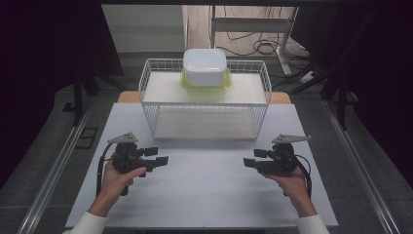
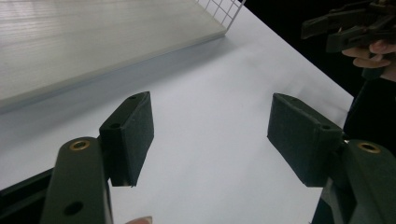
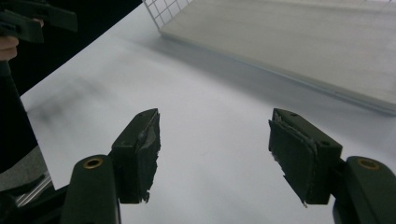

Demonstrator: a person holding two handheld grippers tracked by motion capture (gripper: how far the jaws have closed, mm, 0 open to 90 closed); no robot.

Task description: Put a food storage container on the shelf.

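Left hand-held gripper [image 1: 163, 160] and right hand-held gripper [image 1: 248, 163] both spread, empty, low over white surface [image 1: 204, 195], in front of white wire basket [image 1: 204, 105], white lidded container [image 1: 205, 67] atop it

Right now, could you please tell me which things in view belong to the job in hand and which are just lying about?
In the job:
- left claw, open
- right claw, open
- white lidded container on the rack
- white wire rack

Lying about:
- cables on the floor behind the table
- white table frame at the back
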